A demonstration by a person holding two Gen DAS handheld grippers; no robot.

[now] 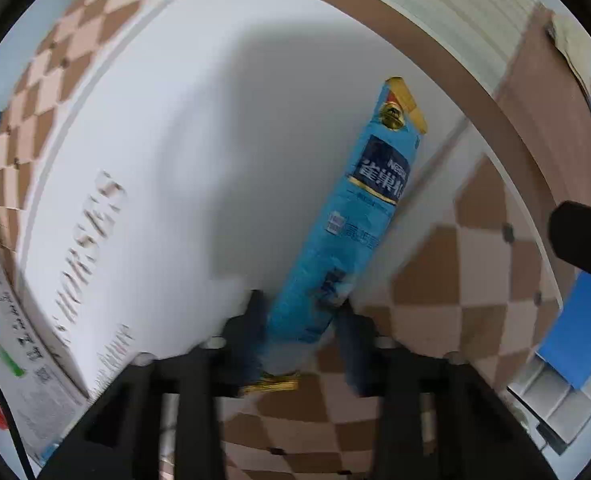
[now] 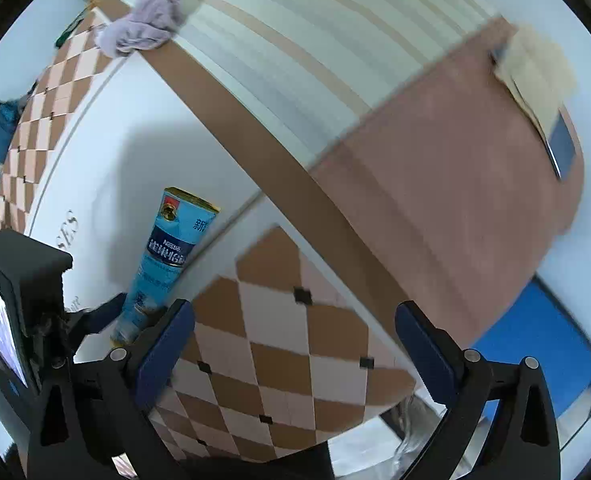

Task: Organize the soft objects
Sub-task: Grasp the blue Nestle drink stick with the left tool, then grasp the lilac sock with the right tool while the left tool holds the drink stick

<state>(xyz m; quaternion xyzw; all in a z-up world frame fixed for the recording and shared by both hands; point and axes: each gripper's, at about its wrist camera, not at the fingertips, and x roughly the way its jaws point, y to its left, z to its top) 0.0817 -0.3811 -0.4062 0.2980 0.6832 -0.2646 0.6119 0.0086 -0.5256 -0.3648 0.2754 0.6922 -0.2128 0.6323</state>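
1. Blue Nestlé sachet (image 1: 347, 220), long and narrow, gold crimp at each end, Chinese print on a dark blue label band; seen also from the right wrist view (image 2: 163, 264).
2. Held clear of the surface, lower end pinched, upper end pointing away and tilted toward the right in the left wrist view.
3. Left gripper (image 1: 301, 332): closed down on the sachet's lower end, one dark blue pad on each side, gap no wider than the packet. Gold crimp sticking out below the pads.
4. Directly behind the sachet: white box lid (image 1: 155, 140) with grey lettering along one edge, partly blurred, reading "HORSES". Shadow cast across the lid.
5. Right gripper (image 2: 295, 356): wide open, nothing between the blue pads (image 2: 163, 352). Positioned just beside the left gripper, over the checkered cloth (image 2: 279, 340).
6. Checkered cloth: brown and cream diamonds with small black squares at the corners, running under the white box.
7. Printed carton (image 1: 11, 340) with green stripe and red patch at lower left of the left wrist view, touching the white box edge.
8. Lilac crumpled cloth (image 2: 143, 24) at far edge of the surface, well apart from the sachet.
9. Beige fuzzy item (image 2: 535, 64) on the pinkish-brown surface (image 2: 455, 184), far right.
10. Blue panel (image 2: 535, 340) low on the right.
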